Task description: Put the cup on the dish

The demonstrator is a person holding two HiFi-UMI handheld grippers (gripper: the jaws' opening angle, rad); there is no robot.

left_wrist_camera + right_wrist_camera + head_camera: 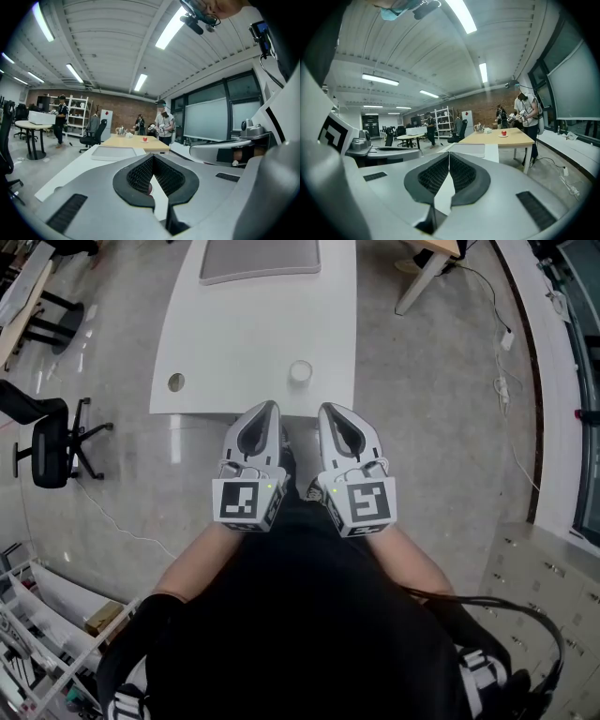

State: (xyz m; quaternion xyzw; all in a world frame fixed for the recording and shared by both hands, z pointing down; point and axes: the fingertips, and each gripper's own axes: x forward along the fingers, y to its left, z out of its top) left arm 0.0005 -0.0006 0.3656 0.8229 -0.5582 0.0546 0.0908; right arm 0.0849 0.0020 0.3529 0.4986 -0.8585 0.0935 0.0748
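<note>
the small white round cup point(300, 372) stands upright near the near edge of the smooth white table point(234, 334), at 12 o'clock from both tools and between their tips, neither clearly nearer. the left gripper point(266, 414) and right gripper point(333, 414) both have their ribbed black pads pressed together, pinching nothing. a flat grey tray point(260, 259), likely the dish, lies well beyond the cup at 11 o'clock.

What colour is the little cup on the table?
White cup, same as the table; clearest in the head view.
</note>
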